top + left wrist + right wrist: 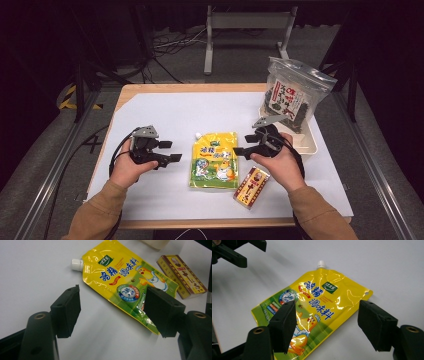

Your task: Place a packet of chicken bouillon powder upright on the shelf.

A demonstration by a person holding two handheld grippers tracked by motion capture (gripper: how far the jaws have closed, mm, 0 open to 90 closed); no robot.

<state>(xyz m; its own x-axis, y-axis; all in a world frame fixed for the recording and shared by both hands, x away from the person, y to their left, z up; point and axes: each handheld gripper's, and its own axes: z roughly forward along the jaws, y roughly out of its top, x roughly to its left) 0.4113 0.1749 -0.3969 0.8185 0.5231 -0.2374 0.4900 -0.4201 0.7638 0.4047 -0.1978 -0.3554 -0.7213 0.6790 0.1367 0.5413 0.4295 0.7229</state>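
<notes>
Table (pixel 150 107): pouch (pixel 215 160), box (pixel 251 187), tray (pixel 311 145).

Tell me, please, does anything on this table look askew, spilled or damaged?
Nothing is spilled or damaged. The dark snack bag leans tilted in the cream tray rather than lying flat. The yellow spout pouch and small box lie intact.

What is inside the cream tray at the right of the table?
A clear bag of dark dried food with a red-and-white label stands in the cream tray, leaning over its far rim. The right gripper covers the tray's near left corner, so anything lying there cannot be seen.
</notes>
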